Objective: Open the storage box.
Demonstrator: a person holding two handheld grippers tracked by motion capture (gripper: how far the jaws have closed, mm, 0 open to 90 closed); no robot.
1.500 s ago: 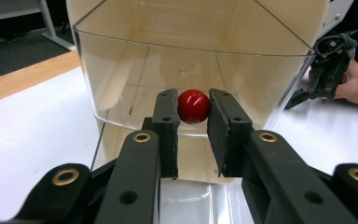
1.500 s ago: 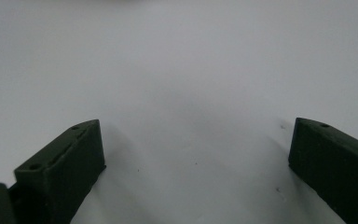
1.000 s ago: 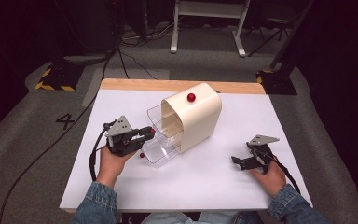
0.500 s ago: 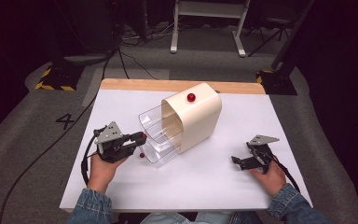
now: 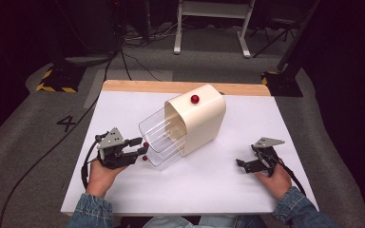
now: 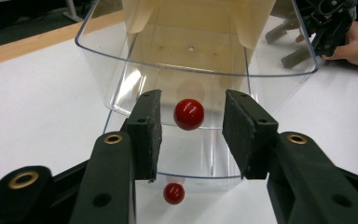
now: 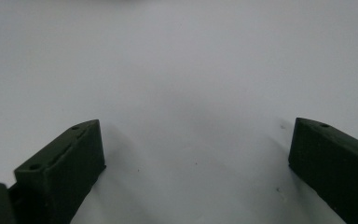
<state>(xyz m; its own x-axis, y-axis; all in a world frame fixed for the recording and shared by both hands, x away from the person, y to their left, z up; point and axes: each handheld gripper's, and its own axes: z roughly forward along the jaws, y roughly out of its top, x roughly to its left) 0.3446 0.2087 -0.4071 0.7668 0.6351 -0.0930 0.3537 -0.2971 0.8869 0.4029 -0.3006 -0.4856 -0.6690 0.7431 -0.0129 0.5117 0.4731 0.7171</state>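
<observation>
A cream cabinet (image 5: pixel 200 122) lies on the white table (image 5: pixel 247 199) with a red knob (image 5: pixel 195 99) on its top face. Its clear drawer (image 5: pixel 159 135) is pulled out toward my left gripper (image 5: pixel 141 147). In the left gripper view the drawer's red knob (image 6: pixel 189 114) sits between the pads (image 6: pixel 150 128), with a gap on each side. My left gripper (image 6: pixel 190 133) is open, and its jaws have just been opening. A second red knob (image 6: pixel 174 193) shows lower down. My right gripper (image 5: pixel 241 165) rests open on the table to the right, with nothing in it (image 7: pixel 196 158).
A wooden strip (image 5: pixel 138 86) runs along the table's far edge. Grey floor with cables (image 5: pixel 123 52) and a white stand (image 5: pixel 209 28) lies beyond. A black cable (image 5: pixel 43 156) trails off the left side of the table.
My left gripper moved left, drawing the clear drawer farther out of the cabinet, then its jaws parted off the red knob. The right hand stayed put.
</observation>
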